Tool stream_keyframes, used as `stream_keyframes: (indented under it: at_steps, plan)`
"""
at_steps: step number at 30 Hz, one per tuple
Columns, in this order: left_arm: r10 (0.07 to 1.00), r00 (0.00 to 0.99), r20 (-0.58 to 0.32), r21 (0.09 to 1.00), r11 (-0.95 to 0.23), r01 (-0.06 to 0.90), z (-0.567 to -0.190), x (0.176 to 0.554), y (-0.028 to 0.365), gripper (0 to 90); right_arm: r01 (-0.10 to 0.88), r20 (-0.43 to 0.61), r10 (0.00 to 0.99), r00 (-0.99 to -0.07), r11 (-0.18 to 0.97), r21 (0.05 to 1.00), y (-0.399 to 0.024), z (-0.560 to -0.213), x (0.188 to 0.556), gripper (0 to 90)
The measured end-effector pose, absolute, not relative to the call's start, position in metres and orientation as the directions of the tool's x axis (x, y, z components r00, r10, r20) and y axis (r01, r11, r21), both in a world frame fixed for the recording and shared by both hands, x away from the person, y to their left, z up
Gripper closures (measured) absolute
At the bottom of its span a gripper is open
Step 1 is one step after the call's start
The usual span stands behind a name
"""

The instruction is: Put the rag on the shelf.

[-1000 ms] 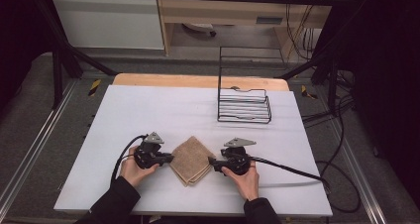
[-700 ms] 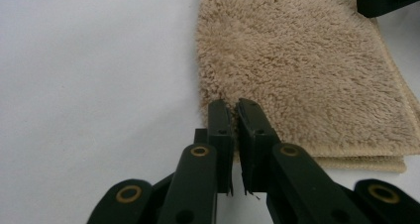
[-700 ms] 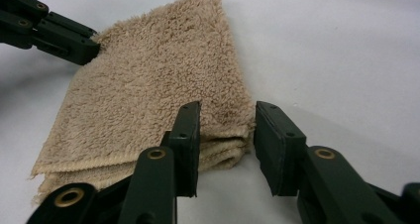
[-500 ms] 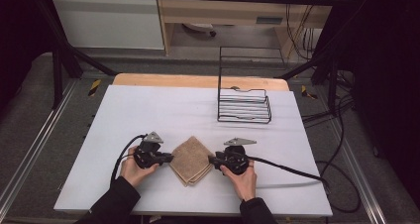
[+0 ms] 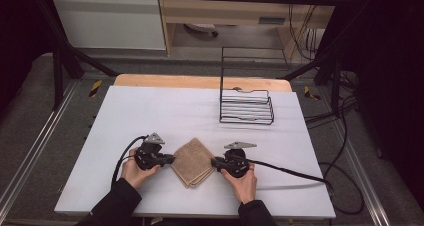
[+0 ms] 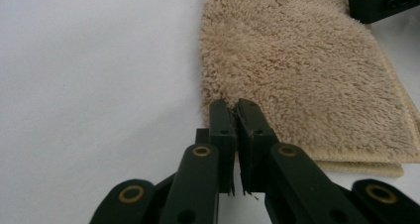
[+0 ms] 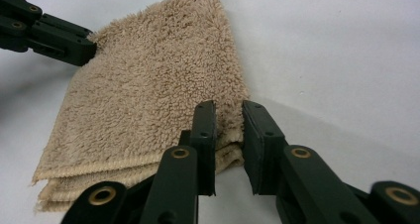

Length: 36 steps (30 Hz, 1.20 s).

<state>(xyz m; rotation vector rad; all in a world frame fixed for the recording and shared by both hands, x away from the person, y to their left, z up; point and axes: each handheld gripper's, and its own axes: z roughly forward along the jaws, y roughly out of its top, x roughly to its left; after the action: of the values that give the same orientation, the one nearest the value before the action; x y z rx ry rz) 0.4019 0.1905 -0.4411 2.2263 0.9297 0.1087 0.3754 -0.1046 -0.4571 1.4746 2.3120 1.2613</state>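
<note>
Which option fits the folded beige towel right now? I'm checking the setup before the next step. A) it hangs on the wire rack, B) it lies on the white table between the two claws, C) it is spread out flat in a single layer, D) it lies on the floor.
B: the folded towel lies on the white table, with the left claw at one corner and the right claw at the opposite one.

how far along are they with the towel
Done: the beige towel lies folded in layers on the white table, its stacked edges plain in the right gripper view. In hand: the left gripper is shut on one corner; the right gripper has just been closing on the opposite corner's layers. Left: probably lifting it, perhaps to the wire rack, which holds no towel.
</note>
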Motion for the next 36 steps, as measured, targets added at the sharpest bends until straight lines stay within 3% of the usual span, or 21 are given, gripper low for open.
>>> stream_keyframes:
  at_steps: [5,13,20,24,27,28,31,32,36]
  plan:
    - [0.66,0.724,-0.2,0.638,-0.474,0.607,-0.439,0.401,0.192,86.6,0.708,0.334,0.798,-0.501,0.155,0.689,-0.104,-0.457,0.375,85.4]
    - [0.695,0.655,-0.298,0.628,-0.374,0.682,-0.434,0.372,0.196,86.5,0.684,0.335,0.745,-0.577,0.216,0.697,-0.106,-0.44,0.404,86.9]
    - [0.738,0.632,-0.235,0.656,-0.36,0.664,-0.439,0.344,0.193,83.7,0.626,0.25,0.699,-0.67,0.35,0.697,-0.086,-0.446,0.419,85.9]
    - [0.736,0.643,-0.215,0.654,-0.38,0.654,-0.435,0.346,0.194,72.5,0.603,0.228,0.699,-0.677,0.351,0.716,-0.086,-0.451,0.418,81.1]
    - [0.732,0.656,-0.182,0.671,-0.395,0.627,-0.428,0.353,0.196,60.4,0.578,0.216,0.691,-0.69,0.345,0.74,-0.088,-0.446,0.415,70.5]
    - [0.731,0.66,-0.171,0.676,-0.4,0.618,-0.425,0.356,0.197,51.9,0.561,0.213,0.683,-0.698,0.338,0.756,-0.091,-0.44,0.412,65.7]
    - [0.729,0.669,-0.144,0.692,-0.409,0.595,-0.417,0.369,0.199,43.9,0.556,0.217,0.683,-0.697,0.323,0.766,-0.094,-0.435,0.409,59.5]
    - [0.73,0.669,-0.138,0.694,-0.41,0.592,-0.415,0.374,0.199,36.1,0.548,0.209,0.685,-0.698,0.322,0.772,-0.099,-0.432,0.406,52.3]
    - [0.737,0.666,-0.118,0.696,-0.417,0.584,-0.411,0.394,0.194,27.3,0.539,0.198,0.689,-0.697,0.321,0.779,-0.108,-0.428,0.401,44.3]
